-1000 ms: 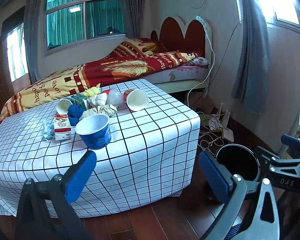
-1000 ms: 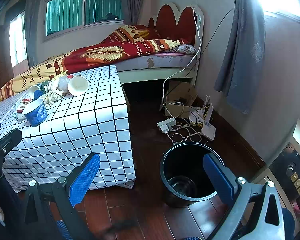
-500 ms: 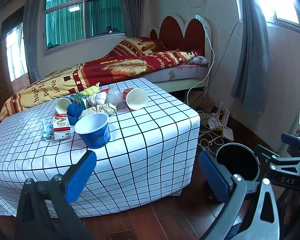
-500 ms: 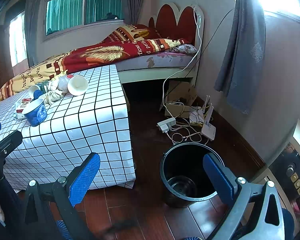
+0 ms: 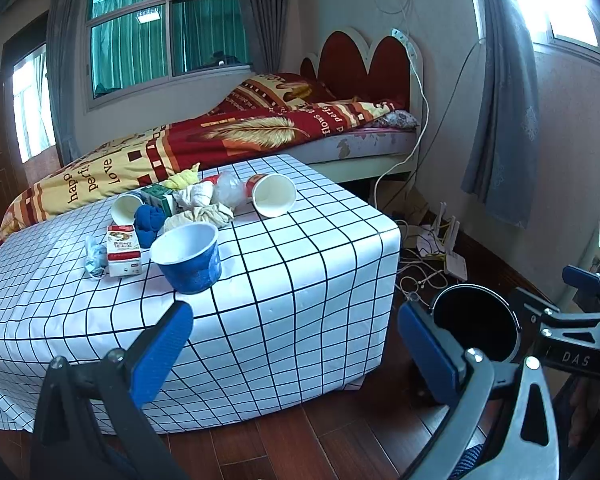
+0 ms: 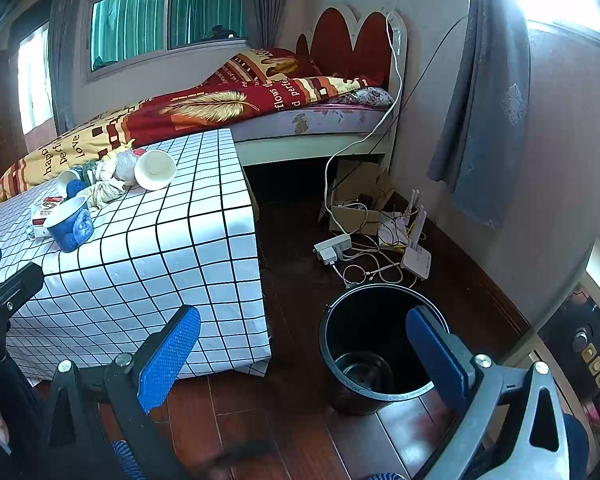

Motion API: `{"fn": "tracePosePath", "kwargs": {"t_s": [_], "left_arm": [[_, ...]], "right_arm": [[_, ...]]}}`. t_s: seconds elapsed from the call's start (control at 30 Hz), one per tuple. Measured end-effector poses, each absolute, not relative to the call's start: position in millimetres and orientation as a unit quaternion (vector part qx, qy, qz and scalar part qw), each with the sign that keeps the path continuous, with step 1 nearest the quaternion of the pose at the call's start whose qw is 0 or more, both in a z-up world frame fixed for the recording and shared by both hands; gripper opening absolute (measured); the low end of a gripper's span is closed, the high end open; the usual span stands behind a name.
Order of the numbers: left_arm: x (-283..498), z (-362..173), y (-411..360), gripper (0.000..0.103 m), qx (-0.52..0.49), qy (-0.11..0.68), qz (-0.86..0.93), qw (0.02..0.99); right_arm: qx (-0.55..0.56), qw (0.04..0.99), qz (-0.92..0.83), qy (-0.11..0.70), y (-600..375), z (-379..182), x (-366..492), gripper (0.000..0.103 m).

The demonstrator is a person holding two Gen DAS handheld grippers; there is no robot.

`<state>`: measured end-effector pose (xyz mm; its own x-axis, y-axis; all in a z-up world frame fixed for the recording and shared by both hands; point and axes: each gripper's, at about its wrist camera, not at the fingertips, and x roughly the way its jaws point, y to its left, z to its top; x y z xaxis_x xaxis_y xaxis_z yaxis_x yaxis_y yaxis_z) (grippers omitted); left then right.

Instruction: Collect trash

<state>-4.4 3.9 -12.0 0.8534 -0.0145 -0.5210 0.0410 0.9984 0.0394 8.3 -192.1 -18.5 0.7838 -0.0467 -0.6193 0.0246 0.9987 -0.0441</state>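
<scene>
My left gripper (image 5: 292,344) and right gripper (image 6: 304,344) both spread wide, gripping nothing, blue paper bowl (image 5: 190,258) near the checkered tablecloth (image 5: 300,280) edge, black trash bin (image 6: 374,344) right on bare wood floor (image 6: 284,420).

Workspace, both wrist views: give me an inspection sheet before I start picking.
Surface: low table under a white black-grid tablecloth.
Job's things: upright blue paper bowl, small red-and-white carton, tipped white paper cup, crumpled paper wads; black round bin on the floor.
Clutter: blue cloth ball among the trash.
Grippers: left hand-held gripper and right hand-held gripper open, empty.
Cables: white power strip and cords behind the bin.
Surroundings: bed with red quilt, curtained windows.
</scene>
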Motion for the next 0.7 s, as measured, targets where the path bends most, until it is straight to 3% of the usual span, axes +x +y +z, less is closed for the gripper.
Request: {"fn": "tracePosePath", "kwargs": {"t_s": [0.7], "left_arm": [[-6.4,-14.9,3.9,0.103,0.025,0.271,-0.014,0.962]], "right_arm": [[-0.017,0.944,-0.019,0.329,-192.2,-19.3,7.7,0.103]]}}
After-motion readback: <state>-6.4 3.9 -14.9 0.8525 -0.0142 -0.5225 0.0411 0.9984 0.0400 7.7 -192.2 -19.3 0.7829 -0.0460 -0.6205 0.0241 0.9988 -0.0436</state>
